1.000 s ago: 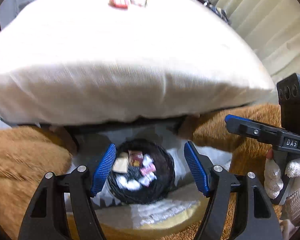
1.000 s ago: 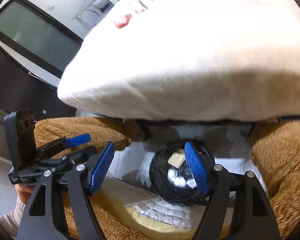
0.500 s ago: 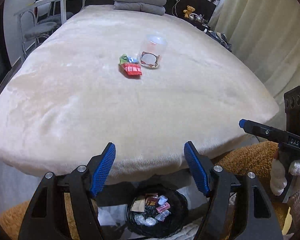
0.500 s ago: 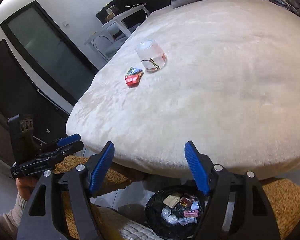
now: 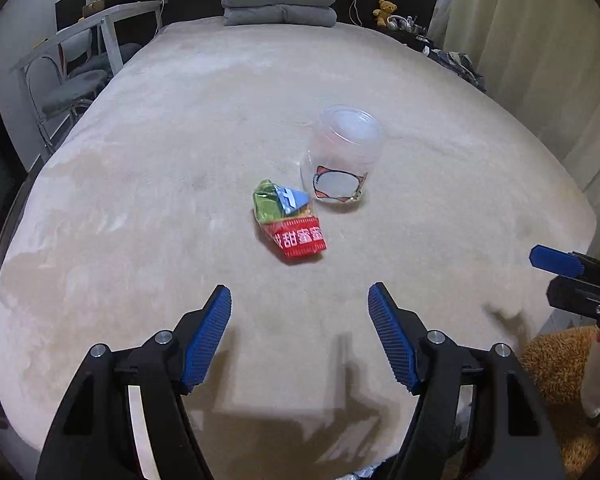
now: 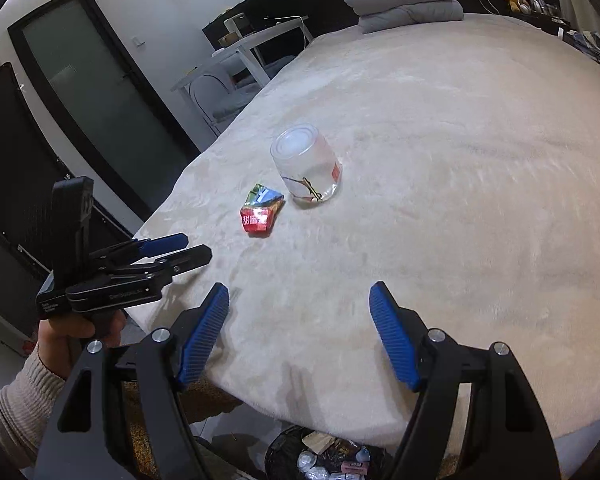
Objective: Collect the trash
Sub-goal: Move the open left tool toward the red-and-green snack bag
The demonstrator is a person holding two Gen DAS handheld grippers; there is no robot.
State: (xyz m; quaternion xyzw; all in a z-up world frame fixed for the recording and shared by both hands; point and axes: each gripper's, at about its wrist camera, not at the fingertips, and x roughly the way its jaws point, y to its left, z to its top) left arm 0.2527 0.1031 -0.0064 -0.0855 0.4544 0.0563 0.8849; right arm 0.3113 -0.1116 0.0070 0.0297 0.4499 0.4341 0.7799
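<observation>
Two handheld grippers hover over the near edge of a wide beige bed (image 5: pixel 440 168). The left gripper (image 5: pixel 299 336) and the right gripper (image 6: pixel 299 332) both have blue-padded jaws spread wide, holding and touching nothing. A clear plastic jar (image 5: pixel 342 156) lies tipped on the bed's middle. Just beside it, on its near side, lies a crumpled red, green and blue snack wrapper (image 5: pixel 290 224). A black-lined trash bin (image 6: pixel 284 454) holding wrappers sits on the floor below the bed's edge.

red-green wrapper (image 5: pixel 290 224), clear jar (image 5: pixel 342 158), beige bedspread (image 5: pixel 180 160).
</observation>
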